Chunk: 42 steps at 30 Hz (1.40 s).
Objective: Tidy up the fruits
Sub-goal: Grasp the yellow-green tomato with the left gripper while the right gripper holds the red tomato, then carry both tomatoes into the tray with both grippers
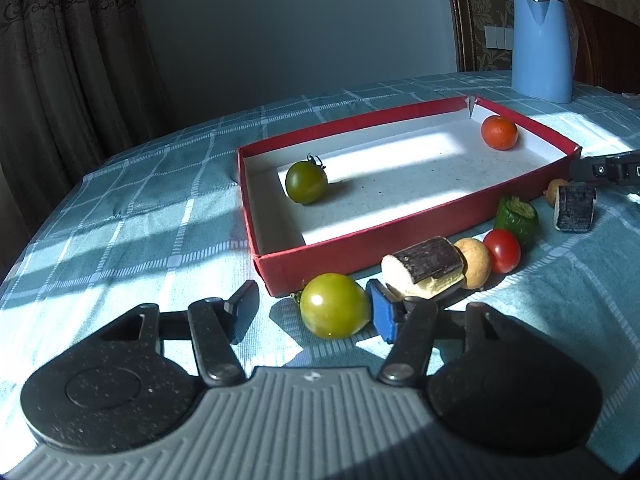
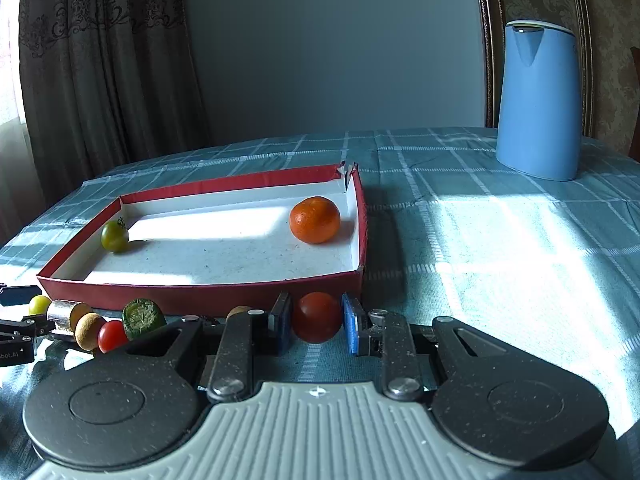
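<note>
A red box [image 1: 320, 264] [image 2: 200, 292] with a white floor holds a dark green tomato [image 1: 306, 182] [image 2: 115, 236] and an orange mandarin [image 1: 499, 132] [image 2: 315, 219]. My left gripper [image 1: 312, 308] is open around a light green tomato [image 1: 335, 306] that rests on the cloth by the box's near corner. My right gripper [image 2: 316, 322] has its jaws on both sides of a red tomato [image 2: 316, 317] in front of the box; whether the pads press it is unclear.
Along the box front lie a dark-skinned cut piece [image 1: 424, 270], a tan ball [image 1: 474, 262] [image 2: 89, 330], a small red tomato [image 1: 502, 250] [image 2: 112, 336], a green cut piece [image 1: 516, 216] [image 2: 142, 318] and another dark piece [image 1: 574, 208]. A blue kettle [image 1: 542, 46] [image 2: 538, 100] stands at the back right.
</note>
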Each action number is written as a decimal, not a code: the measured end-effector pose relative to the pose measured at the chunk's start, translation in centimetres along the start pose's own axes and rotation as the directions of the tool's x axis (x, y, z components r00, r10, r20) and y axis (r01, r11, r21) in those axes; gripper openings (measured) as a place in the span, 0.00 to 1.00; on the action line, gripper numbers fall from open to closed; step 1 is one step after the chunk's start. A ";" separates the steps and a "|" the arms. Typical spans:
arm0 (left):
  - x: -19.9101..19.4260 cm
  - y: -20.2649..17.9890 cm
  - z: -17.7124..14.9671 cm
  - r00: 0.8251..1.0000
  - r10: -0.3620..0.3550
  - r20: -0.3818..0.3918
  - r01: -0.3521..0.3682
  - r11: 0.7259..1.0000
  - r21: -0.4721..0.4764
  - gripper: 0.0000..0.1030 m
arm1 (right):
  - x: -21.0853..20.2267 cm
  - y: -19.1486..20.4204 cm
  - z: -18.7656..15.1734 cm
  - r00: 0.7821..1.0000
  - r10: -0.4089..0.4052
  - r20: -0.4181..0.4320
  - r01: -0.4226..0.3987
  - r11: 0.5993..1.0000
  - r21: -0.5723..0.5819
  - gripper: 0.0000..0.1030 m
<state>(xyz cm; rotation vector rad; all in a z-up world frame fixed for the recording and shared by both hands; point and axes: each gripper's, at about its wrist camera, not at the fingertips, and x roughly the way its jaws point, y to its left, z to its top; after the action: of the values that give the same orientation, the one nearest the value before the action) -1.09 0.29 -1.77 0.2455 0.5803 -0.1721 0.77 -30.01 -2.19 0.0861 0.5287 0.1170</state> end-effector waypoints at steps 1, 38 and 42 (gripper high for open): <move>0.0 -0.1 0.0 1.000 0.000 0.001 0.000 1.000 0.001 0.54 | 0.0 0.0 0.0 1.000 -0.001 0.001 0.001 1.000 -0.001 0.25; -3.0 -2.0 3.1 0.996 -0.028 0.087 0.029 1.000 -0.011 0.31 | -1.2 0.1 -0.1 0.997 -0.028 0.070 0.028 1.000 0.002 0.25; -2.8 -1.9 4.4 0.994 -0.038 0.107 0.043 0.998 -0.039 0.31 | -1.1 0.0 -0.1 0.997 -0.029 0.068 0.028 1.000 0.006 0.25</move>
<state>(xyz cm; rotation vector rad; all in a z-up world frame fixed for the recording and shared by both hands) -1.53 -2.48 2.97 0.1833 0.4830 -0.2110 -0.21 -30.13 -1.68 0.0871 0.4620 0.0848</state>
